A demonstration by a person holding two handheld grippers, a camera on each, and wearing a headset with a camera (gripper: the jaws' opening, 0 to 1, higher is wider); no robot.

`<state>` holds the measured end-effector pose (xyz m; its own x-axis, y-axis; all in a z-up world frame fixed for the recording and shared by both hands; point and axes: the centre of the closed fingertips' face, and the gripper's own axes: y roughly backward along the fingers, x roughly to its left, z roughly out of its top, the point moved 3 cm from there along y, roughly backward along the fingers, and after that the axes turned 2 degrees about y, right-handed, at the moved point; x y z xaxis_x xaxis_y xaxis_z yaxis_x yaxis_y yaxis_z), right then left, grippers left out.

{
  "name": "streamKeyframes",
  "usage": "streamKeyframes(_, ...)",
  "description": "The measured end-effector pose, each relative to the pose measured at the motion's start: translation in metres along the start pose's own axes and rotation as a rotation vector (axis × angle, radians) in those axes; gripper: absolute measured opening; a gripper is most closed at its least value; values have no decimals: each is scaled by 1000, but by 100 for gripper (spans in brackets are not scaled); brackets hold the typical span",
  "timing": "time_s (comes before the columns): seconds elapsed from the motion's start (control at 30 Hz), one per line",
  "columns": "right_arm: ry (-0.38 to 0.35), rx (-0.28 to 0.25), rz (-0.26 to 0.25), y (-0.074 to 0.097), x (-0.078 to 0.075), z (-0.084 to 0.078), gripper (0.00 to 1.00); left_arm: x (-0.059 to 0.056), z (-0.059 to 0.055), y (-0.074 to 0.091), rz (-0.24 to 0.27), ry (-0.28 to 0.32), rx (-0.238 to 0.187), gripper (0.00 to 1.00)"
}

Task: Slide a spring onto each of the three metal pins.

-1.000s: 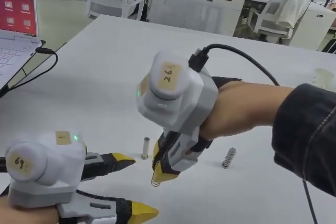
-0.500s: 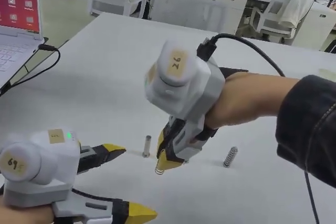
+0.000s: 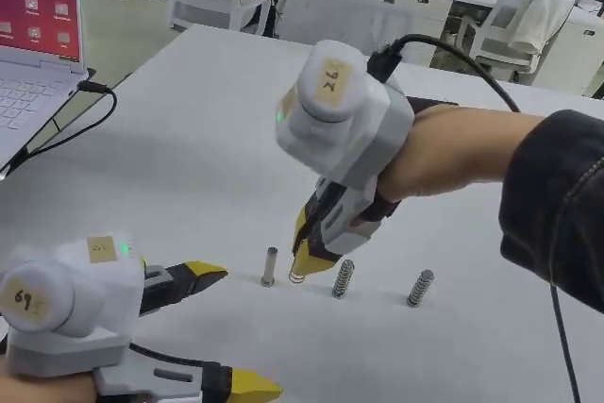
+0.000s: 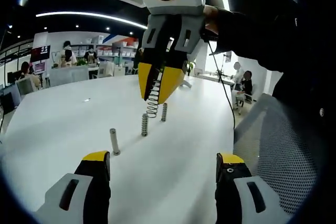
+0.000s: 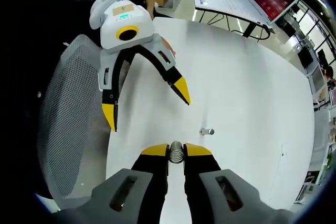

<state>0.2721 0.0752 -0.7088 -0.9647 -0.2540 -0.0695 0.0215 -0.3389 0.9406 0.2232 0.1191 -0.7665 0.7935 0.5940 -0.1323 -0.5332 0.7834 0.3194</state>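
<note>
**A:** Spring (image 3: 295, 277) first. How will it handle?

**B:** Light, I judge, and made of thin coiled wire. It looks soft enough to squash or bend, and springy enough to flick out of a hard squeeze. The best hold is across the coils near one end, so the other end stays free to go over a pin.

**A:** Where is it in the head view?

**B:** It is pinched in the tips of the right hand-held gripper (image 3: 304, 266), which points down at the bench (image 3: 189, 139). Its free end hangs just right of the bare pin (image 3: 270, 267), near the pin's top but not over it. Further right, a second spring (image 3: 343, 278) and a third spring (image 3: 421, 288) stand upright, seemingly already on their pins. The left hand-held gripper (image 3: 231, 327) sits near and to the left, jaws wide, holding nothing.

**A:** And the left gripper view?

**B:** The spring (image 4: 153, 103) dangles from the right hand-held gripper's (image 4: 157, 85) closed yellow tips, clear of the bench. It is higher than the bare pin (image 4: 113, 141) and off to its right. Its lower end lines up by eye with the second spring (image 4: 144, 124), though I cannot tell the depth between them. The left hand-held gripper's own jaws (image 4: 164, 158) are spread wide.

**A:** The right gripper view?

**B:** The spring (image 5: 177, 152) shows end-on, clamped between narrow jaws. The bare pin (image 5: 206, 131) lies just beyond the tips, off to one side and apart from them. The left hand-held gripper (image 5: 146, 103) waits farther off with its jaws wide.
</note>
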Motion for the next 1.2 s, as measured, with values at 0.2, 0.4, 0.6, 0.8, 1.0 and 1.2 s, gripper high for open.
streamKeyframes(0.2,-4,-3,-6,-4,-16,2,8,1,0,2,7,-1,4,79)
streamKeyframes(0.4,-17,-5,-11,-10,-32,1,8,2,-2,4,13,3,8,78)
streamKeyframes(0.6,-19,-10,-20,-17,-43,3,8,2,-5,4,15,6,16,77)
streamKeyframes(0.8,-23,-18,-28,-22,-52,5,8,3,-7,4,18,8,20,77)
streamKeyframes(1.0,-24,-7,-24,-31,-56,3,8,5,-9,4,22,14,23,76)
streamKeyframes(1.2,-27,-6,-16,-38,-58,1,8,6,-11,5,24,20,27,75)
